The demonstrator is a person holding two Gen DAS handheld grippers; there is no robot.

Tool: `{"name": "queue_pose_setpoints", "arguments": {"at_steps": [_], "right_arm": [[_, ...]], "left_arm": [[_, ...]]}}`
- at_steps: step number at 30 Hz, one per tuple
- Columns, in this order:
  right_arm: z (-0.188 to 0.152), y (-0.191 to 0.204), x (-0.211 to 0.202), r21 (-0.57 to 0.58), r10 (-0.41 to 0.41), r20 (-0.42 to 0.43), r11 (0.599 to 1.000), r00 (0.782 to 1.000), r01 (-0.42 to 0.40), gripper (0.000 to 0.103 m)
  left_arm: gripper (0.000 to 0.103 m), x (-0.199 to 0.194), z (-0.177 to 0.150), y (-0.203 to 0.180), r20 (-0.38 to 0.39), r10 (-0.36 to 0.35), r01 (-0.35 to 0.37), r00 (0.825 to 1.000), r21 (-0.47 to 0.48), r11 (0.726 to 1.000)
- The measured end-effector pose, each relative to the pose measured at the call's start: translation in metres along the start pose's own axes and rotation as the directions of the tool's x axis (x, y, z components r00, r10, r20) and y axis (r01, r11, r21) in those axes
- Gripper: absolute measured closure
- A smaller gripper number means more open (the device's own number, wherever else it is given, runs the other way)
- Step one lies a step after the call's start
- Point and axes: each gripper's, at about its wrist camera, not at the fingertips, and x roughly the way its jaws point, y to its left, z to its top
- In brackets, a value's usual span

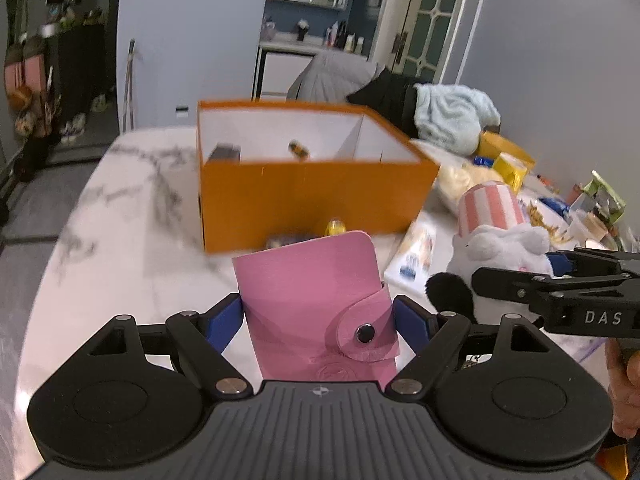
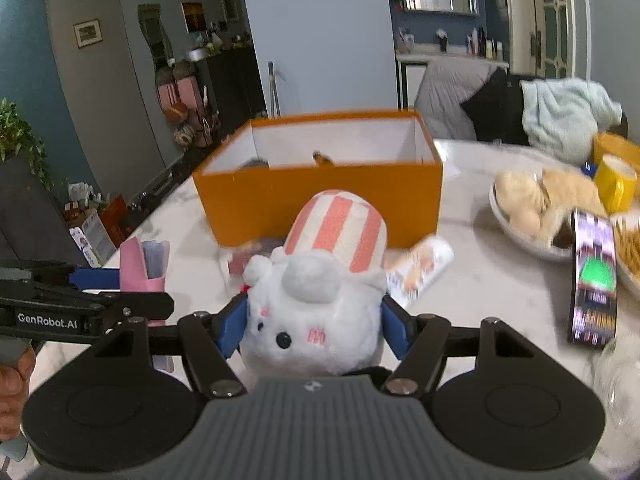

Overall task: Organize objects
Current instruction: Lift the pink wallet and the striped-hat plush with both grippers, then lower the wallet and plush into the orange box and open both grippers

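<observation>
We hold a pink leather snap-button card wallet (image 1: pixel 316 312) clenched in our left gripper (image 1: pixel 319 318), and a white plush toy with a pink-striped hat (image 2: pixel 320 300) gripped in our right gripper (image 2: pixel 314 326). Both hang above the marble worktop (image 1: pixel 132 216), just before the open orange cardboard box (image 1: pixel 304 196).

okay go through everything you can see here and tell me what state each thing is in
Pink wallet: snapped shut, gripped by the left tool.
Plush toy: gripped by the right tool.
Orange box: open, lidless, a few small items inside.
Phone: screen lit, lying on the table.
</observation>
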Motion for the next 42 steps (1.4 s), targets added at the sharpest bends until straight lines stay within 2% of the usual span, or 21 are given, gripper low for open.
{"name": "queue_pose_setpoints", "arguments": {"at_steps": [13,18,24,29,32,38,42], "right_arm": [[0.092,0.006,0.02,-0.1,0.001,0.105,0.995,0.994,0.009,0.033],[0.131,-0.001,0.041,-0.115,-0.017,0.13,0.993,0.991,0.033,0.033],[0.179,-0.017,0.077,-0.12,-0.049,0.13,0.991,0.99,0.065,0.033],[0.203,-0.032,0.113,-0.116,-0.066,0.104,0.99,0.992,0.078,0.033],[0.209,-0.043,0.14,-0.097,-0.06,0.06,0.993,0.996,0.066,0.033],[0.2,-0.054,0.204,-0.107,-0.068,-0.073,0.992,0.995,0.06,0.033],[0.19,-0.054,0.238,-0.143,-0.097,-0.133,0.987,0.986,0.078,0.033]], "left_arm": [[0.008,0.015,0.099,-0.005,0.106,-0.023,0.014,0.994,0.082,0.997],[0.008,0.03,0.135,-0.005,0.134,-0.011,-0.003,0.991,0.102,0.995],[0.008,0.059,0.175,-0.006,0.127,-0.012,-0.001,0.992,0.102,0.995],[0.008,0.09,0.192,0.001,0.095,-0.009,0.001,0.995,0.082,0.997],[0.008,0.114,0.194,0.01,0.058,-0.004,0.001,0.998,0.054,0.999],[0.009,0.174,0.19,0.031,-0.061,0.012,-0.013,0.998,-0.004,1.0],[0.009,0.197,0.185,0.036,-0.11,0.068,-0.065,0.992,0.032,0.997]]}}
